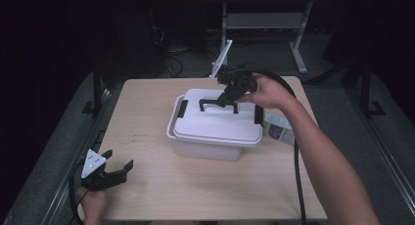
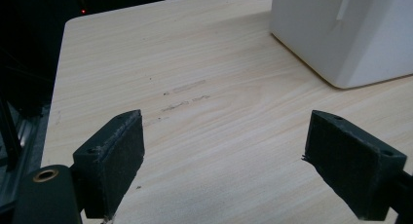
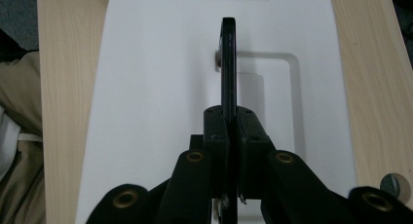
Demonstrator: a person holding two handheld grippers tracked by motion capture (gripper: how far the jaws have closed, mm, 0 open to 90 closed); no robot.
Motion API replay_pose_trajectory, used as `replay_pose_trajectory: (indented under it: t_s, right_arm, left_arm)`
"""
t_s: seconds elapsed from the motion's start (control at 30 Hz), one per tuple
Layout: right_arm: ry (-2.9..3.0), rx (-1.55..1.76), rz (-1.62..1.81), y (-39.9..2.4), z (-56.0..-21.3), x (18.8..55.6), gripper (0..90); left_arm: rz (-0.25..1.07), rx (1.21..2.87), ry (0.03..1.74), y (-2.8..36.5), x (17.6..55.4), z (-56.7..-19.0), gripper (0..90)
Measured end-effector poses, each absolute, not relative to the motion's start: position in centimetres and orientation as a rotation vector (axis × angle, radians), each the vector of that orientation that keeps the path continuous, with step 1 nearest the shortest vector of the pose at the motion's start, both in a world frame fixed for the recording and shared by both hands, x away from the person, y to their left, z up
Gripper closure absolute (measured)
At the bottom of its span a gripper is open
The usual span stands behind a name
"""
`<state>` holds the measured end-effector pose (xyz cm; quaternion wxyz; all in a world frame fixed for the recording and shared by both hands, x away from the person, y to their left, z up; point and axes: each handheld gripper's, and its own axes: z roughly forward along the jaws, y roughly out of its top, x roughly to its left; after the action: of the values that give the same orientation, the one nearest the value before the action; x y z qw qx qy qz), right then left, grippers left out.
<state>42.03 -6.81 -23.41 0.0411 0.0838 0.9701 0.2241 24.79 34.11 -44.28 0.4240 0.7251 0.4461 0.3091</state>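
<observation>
A white plastic storage box [image 1: 210, 146] with a white lid [image 1: 205, 122] and black side latches stands in the middle of the wooden table [image 1: 147, 195]. Its black carry handle [image 1: 215, 103] is raised upright above the lid. My right gripper [image 1: 229, 99] reaches over the box from the right and is shut on that handle [image 3: 228, 63], which runs as a thin black bar between the pads over the white lid [image 3: 146, 87]. My left gripper [image 1: 117, 167] rests open near the table's front left corner, jaws wide apart over bare wood [image 2: 224, 136], the box corner [image 2: 341, 39] beyond it.
A small blue-and-white carton [image 1: 280, 129] lies on the table right of the box, under the right forearm. A white tilted panel [image 1: 222, 58] stands behind the table's far edge. A metal table frame [image 1: 293, 34] is on the dark floor beyond.
</observation>
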Motion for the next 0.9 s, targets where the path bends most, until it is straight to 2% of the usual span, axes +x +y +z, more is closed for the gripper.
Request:
replay_pose_trajectory:
  t_s: [0.9]
  right_arm:
    - [2.957,0.304,0.680,-14.8,-21.8,35.9,84.8]
  left_arm:
    - [0.769,1.798,1.137,34.5,24.7,-44.4,13.7]
